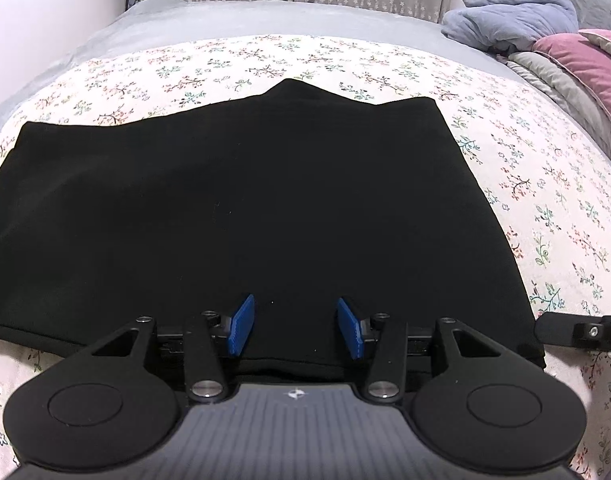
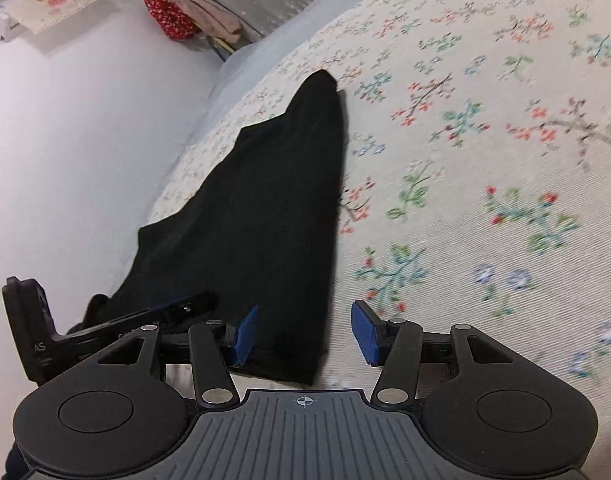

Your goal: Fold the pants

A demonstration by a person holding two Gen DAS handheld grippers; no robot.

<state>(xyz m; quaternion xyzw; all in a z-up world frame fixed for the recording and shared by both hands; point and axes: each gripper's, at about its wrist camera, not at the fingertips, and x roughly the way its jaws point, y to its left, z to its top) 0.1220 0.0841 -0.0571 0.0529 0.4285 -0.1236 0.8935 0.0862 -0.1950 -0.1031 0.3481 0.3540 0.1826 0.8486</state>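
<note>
Black pants [image 1: 241, 208] lie folded on the floral bedspread [image 1: 525, 184]; my left tongs [image 1: 295, 330] and right tongs [image 2: 307, 332] are spread, empty; pinching only the top layer would undo the fold

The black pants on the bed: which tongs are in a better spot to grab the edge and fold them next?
Probably the left tongs: they hang open over the near hem of the black pants. The right tongs straddle only the corner, partly over the floral sheet.
</note>
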